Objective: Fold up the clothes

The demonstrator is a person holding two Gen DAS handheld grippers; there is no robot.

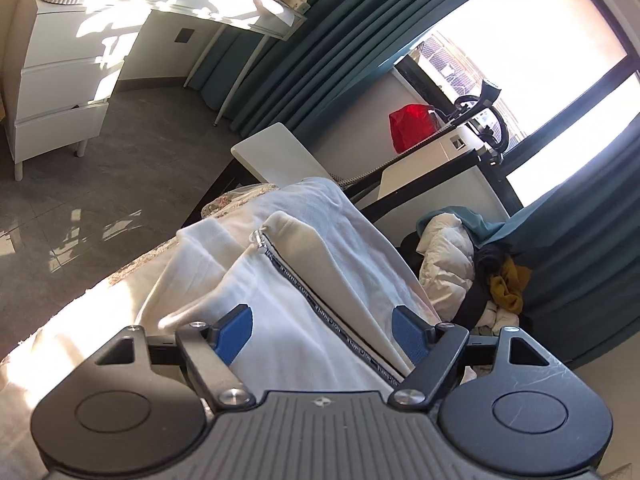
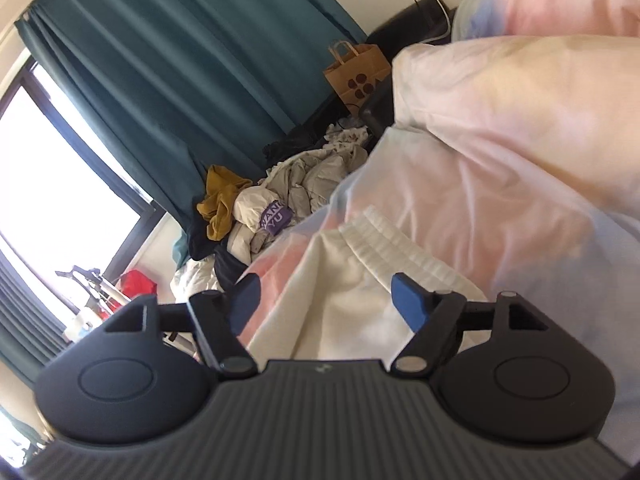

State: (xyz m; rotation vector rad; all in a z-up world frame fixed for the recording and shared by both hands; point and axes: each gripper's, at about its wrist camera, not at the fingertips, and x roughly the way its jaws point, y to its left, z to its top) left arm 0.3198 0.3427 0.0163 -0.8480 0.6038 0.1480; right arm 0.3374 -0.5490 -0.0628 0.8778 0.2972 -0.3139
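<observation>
Two hand-held grippers are hovering over one white garment (image 1: 320,280) that is lying on the bed (image 2: 500,152), and both are standing spread with nothing pinched between the blue pads. The garment is sitting directly ahead of and below each of them, so neither has any sideways reach to make. Its long axis is running away from the left hand-held gripper (image 1: 322,330), traced by the zipper (image 1: 320,308) that is slanting from just inside the right pad up toward the far left, with the zipper pull (image 1: 258,238) at the far end. The right hand-held gripper (image 2: 326,296) is looking at the ribbed hem (image 2: 400,248), which is lying just ahead of its fingertips and crossing its line of sight. Both seem about equally near the cloth, each with white fabric lying between its open fingers. I judge the coming move is a straight drop and a pinch at both ends.
</observation>
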